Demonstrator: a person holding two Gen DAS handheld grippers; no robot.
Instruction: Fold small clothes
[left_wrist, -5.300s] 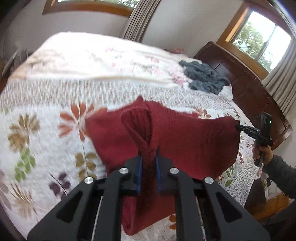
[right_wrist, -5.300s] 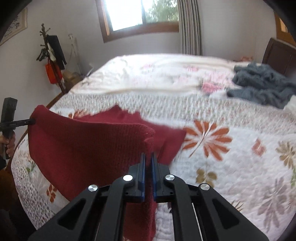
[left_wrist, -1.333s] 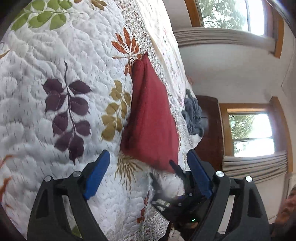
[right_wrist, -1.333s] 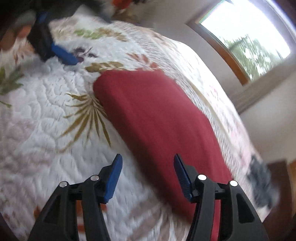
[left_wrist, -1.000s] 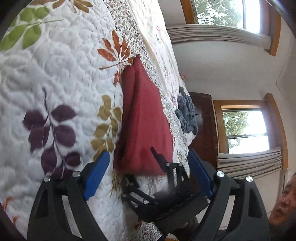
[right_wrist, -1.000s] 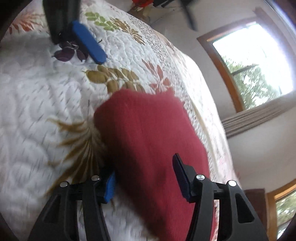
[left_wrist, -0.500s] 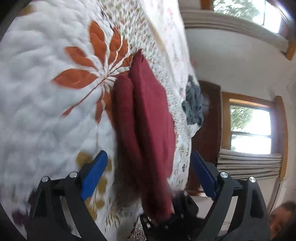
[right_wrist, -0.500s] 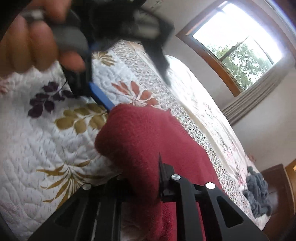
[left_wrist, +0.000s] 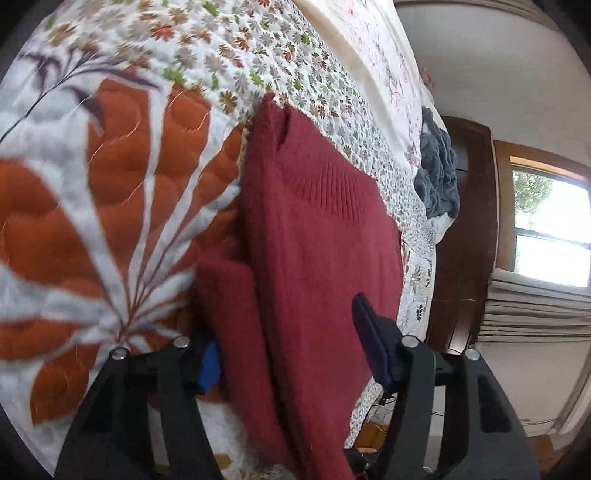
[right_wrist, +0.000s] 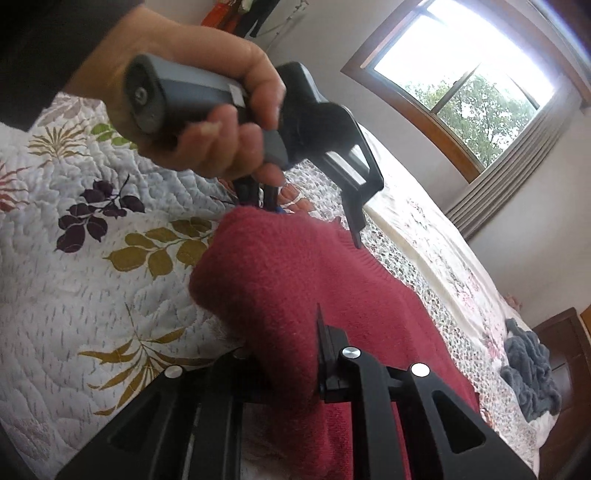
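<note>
A bed with a white quilt (right_wrist: 74, 295) stitched with leaves and large orange flowers fills the lower left of both views, and beyond it, toward the right edge, come a grey heap of cloth (left_wrist: 437, 173), a dark wooden headboard (left_wrist: 461, 236), white walls and curtained windows (right_wrist: 469, 85). The folded red knit sweater (left_wrist: 314, 258) lies on the quilt at the centre of each frame. The left claw (left_wrist: 291, 354) is spread wide astride its near edge, with a hand (right_wrist: 207, 110) gripping that tool at upper left in the right wrist view, while the right claw (right_wrist: 284, 369) pinches the sweater's near fold at lower centre.
</note>
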